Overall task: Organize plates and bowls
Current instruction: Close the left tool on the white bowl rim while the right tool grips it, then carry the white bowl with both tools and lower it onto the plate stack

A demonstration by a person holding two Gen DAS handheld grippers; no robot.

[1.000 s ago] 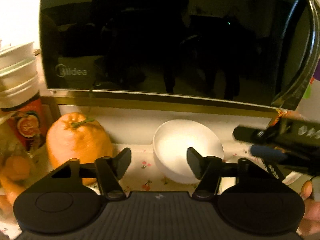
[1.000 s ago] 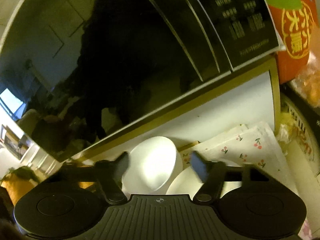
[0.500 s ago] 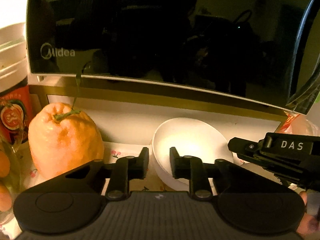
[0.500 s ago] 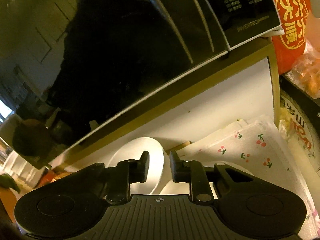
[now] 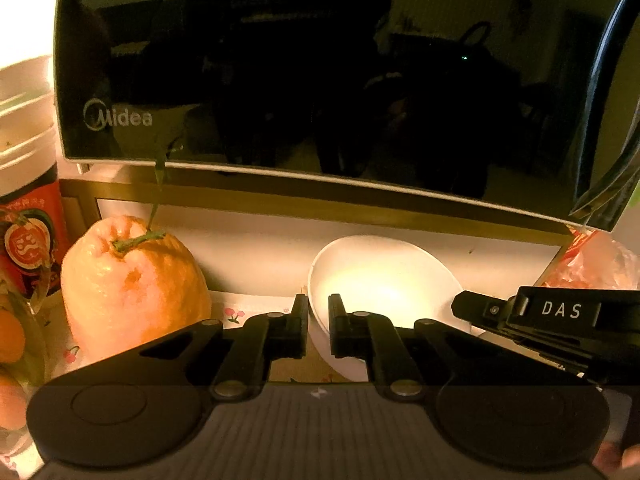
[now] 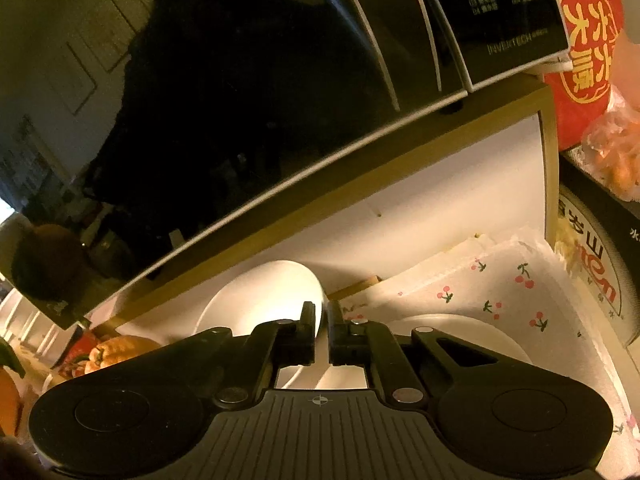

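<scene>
Left gripper (image 5: 318,316) jaws closed on white bowl (image 5: 384,280) rim, right gripper (image 6: 321,322) jaws pinching its opposite rim, under microwave (image 5: 320,80), orange fruit (image 5: 132,284) beside

Dim, warm yellow light; white bowl (image 5: 384,276) glows brightest, glare blows out at ten o'clock, fisheye bends edges, microwave door (image 5: 320,72) mirrors darkly.

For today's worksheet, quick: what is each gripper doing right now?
Left gripper: shut on the white bowl rim.
Right gripper: shut on the same bowl's rim.

one white bowl (image 5: 384,276), one plate (image 6: 460,332), one large orange fruit (image 5: 132,284), one microwave (image 5: 320,72).
</scene>
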